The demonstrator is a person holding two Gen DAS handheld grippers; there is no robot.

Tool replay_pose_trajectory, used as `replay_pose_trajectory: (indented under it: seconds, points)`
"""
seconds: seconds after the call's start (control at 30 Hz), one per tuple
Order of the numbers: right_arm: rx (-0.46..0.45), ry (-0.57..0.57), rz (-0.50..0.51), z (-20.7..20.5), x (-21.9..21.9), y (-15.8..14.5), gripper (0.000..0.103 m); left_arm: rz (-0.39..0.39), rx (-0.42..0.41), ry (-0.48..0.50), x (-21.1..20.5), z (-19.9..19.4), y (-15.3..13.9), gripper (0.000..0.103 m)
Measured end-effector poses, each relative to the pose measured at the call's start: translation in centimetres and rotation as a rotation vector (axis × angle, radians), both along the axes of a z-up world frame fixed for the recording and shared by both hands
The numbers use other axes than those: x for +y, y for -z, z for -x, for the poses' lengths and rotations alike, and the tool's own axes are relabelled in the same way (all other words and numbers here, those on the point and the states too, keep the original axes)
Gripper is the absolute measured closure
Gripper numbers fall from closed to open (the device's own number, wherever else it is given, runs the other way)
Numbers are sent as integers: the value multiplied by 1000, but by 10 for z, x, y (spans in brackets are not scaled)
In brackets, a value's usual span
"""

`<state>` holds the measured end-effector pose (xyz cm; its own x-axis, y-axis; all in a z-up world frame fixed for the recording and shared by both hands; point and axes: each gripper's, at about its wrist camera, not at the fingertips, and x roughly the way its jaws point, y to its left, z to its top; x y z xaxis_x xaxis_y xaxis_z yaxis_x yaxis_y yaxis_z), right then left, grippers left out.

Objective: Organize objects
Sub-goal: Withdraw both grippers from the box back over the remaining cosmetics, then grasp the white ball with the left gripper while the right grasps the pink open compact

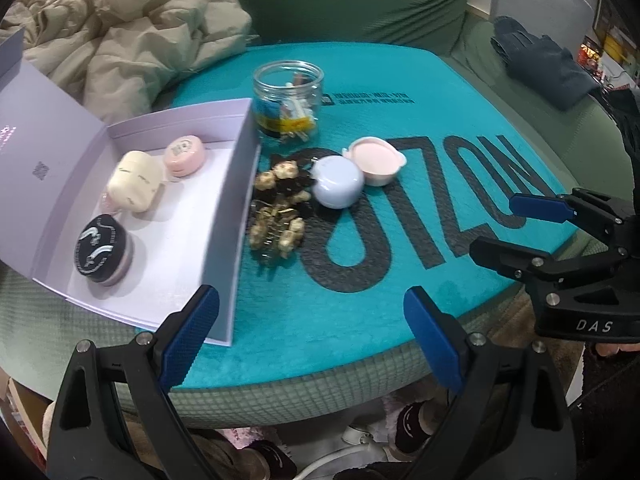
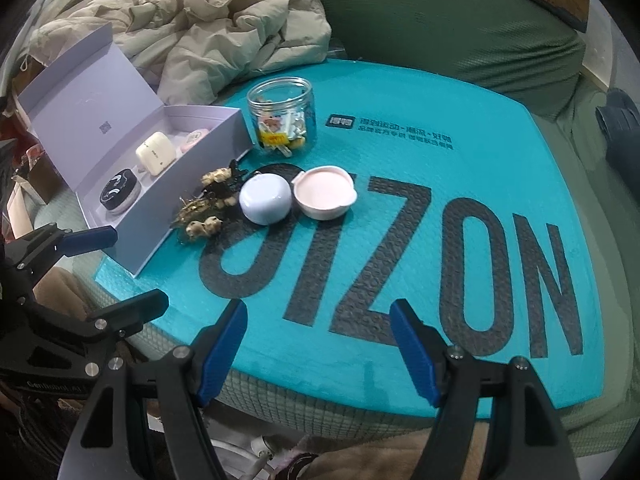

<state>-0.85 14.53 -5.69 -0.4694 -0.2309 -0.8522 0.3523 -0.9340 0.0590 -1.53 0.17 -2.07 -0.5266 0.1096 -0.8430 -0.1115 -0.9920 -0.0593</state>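
Two open grippers hover over a teal mat scattered with small cases beside an open lilac box.

Left wrist view: the left gripper [image 1: 312, 336] has wide, empty jaws above the teal mat [image 1: 400, 320]. The lilac box [image 1: 224, 216] at left holds a black case [image 1: 102, 250], a cream case [image 1: 136, 176] and a pink case [image 1: 185, 155]. Just right of it lie hair clips [image 1: 280, 208], a pale blue case [image 1: 338, 184], a pink dish [image 1: 376, 160] and a clear jar [image 1: 288, 100].
Right wrist view: the right gripper [image 2: 320, 348] is also parted and empty, with the same items ahead near the mat's far left.
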Motion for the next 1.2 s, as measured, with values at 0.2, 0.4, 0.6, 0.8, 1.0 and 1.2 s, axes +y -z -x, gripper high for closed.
replay_pose_trajectory:
  seconds: [0.2,0.4,0.6,0.8,1.0,1.2]
  points:
    - [1,24,7,4,12,4,28,-9,3,37,13,6,6,10]
    - [3,21,8,14,17,10,28,-11,19,55,21,19,11,10]
    - [11,-7,10,33,16,14,28,-19,39,61,23,36,14,10]
    - [11,-32,4,55,15,19,28,-21,54,93,27,56,16,11]
    - [-10,-49,19,79,20,27,28,-14,30,124,33,82,25,31]
    - [-29,-80,39,96,16,36,28,-35,-3,124,30,99,38,35]
